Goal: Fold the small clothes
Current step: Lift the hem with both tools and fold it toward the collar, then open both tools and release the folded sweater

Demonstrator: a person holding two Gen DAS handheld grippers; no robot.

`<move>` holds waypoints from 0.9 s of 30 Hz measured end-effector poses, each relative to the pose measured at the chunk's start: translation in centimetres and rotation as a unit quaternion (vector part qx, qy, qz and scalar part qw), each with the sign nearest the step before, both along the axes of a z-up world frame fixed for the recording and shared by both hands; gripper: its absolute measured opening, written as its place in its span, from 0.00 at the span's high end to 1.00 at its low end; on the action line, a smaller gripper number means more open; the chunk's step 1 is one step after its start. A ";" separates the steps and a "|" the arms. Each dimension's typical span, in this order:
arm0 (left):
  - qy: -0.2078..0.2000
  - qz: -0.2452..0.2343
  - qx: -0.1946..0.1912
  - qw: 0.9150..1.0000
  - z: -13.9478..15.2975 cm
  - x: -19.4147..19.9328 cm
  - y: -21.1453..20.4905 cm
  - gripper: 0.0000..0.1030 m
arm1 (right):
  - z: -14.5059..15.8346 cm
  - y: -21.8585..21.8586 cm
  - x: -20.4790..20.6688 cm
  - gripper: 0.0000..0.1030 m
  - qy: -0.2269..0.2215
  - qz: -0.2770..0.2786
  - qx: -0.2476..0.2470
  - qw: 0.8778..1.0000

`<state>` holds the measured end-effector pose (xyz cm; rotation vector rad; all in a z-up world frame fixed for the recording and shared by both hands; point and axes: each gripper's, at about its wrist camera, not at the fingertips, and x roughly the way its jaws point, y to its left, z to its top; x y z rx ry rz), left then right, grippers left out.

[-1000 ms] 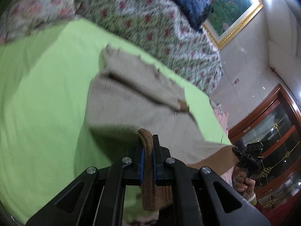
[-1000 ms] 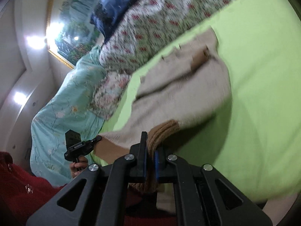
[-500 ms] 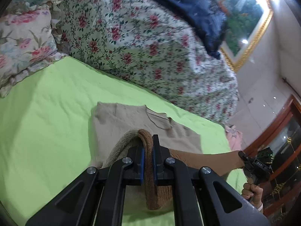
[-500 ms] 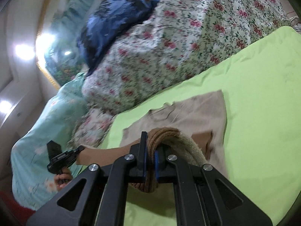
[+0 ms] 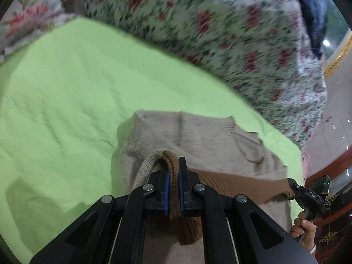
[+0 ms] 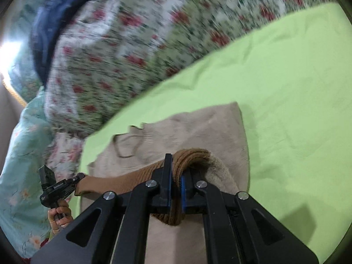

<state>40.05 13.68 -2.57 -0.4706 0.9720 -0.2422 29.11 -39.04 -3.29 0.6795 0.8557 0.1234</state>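
Observation:
A small beige knit sweater (image 5: 198, 136) with a brown ribbed hem (image 5: 237, 184) lies on the green sheet (image 5: 66, 101). My left gripper (image 5: 172, 171) is shut on the left end of the brown hem. My right gripper (image 6: 176, 169) is shut on the right end of the hem (image 6: 123, 181). The hem stretches taut between them, low over the sweater's body (image 6: 198, 127), whose collar end lies flat on the sheet. Each gripper shows in the other's view: the right (image 5: 308, 194), the left (image 6: 57, 187).
A floral quilt (image 5: 220, 26) is heaped along the far side of the sheet, with a dark blue cloth (image 6: 50, 19) on top. A turquoise floral cover (image 6: 19, 154) lies at the left, a wooden cabinet (image 5: 334, 176) at the right.
Both grippers have carried the brown hem forward and down over the sweater's body, toward the collar. The views tilted down and blurred with the motion.

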 end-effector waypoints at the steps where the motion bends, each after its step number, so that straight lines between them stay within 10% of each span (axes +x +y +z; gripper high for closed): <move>1: 0.005 -0.001 0.003 1.000 -0.4 0.2 -0.1 0.91 | -0.6 -0.1 0.3 0.91 0.007 -0.001 0.001 1.000; 5: 0.015 -0.014 0.000 1.000 -0.7 -0.7 -0.3 0.86 | -1.3 -0.5 0.0 0.85 0.024 -0.012 0.008 1.000; 10: -0.014 -0.049 0.001 0.999 2.3 -6.6 -1.9 0.53 | 3.4 -0.8 -4.9 0.52 -0.047 -0.059 -0.033 0.997; 19: 0.010 -0.145 0.051 0.988 -0.4 -8.6 -10.5 0.45 | -0.1 9.7 -4.2 0.52 0.013 0.165 -0.056 0.985; 27: 0.023 -0.030 0.076 0.996 0.4 -2.8 -3.4 0.46 | 0.1 2.3 -2.1 0.52 0.041 -0.004 -0.103 0.994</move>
